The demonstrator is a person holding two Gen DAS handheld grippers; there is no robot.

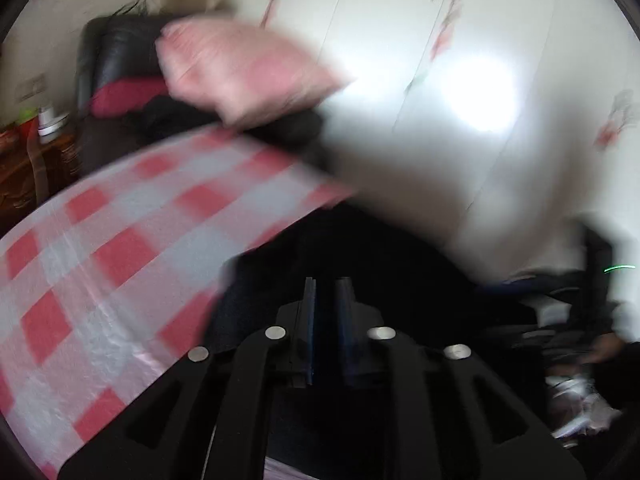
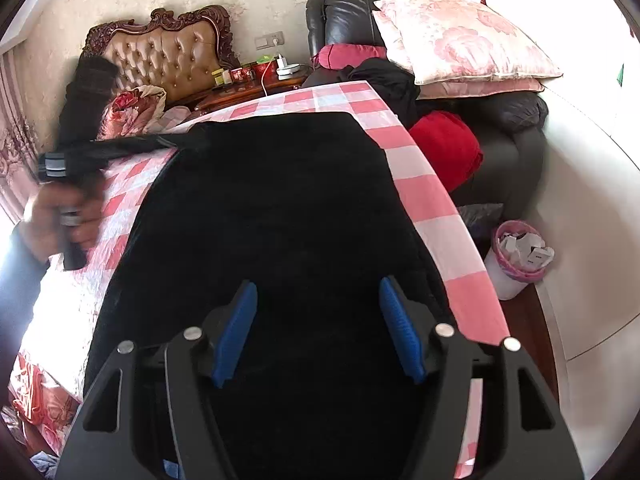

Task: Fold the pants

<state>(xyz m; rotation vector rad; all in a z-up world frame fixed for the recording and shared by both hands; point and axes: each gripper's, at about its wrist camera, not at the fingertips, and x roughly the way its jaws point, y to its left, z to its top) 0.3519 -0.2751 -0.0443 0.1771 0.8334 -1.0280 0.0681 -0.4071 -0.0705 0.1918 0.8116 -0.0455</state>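
Black pants (image 2: 272, 208) lie spread on a red-and-white checked bed cover (image 2: 420, 200). My right gripper (image 2: 318, 300) hovers over their near end, its blue pads (image 2: 236, 332) wide apart with nothing between them. A hand (image 2: 60, 220) holds my left gripper (image 2: 176, 142) at the far left, its fingers reaching to the pants' far left corner. The left wrist view is blurred: the left gripper (image 1: 326, 292) points down at the black pants (image 1: 360, 256), and a narrow gap shows between its pads, with no cloth visibly pinched.
A black armchair (image 2: 512, 152) beside the bed carries a pink pillow (image 2: 460, 36), dark clothes and a red cushion (image 2: 448, 148). A lined waste bin (image 2: 516, 256) stands on the floor at the right. A nightstand (image 2: 248, 84) and a tufted headboard (image 2: 160, 56) are behind.
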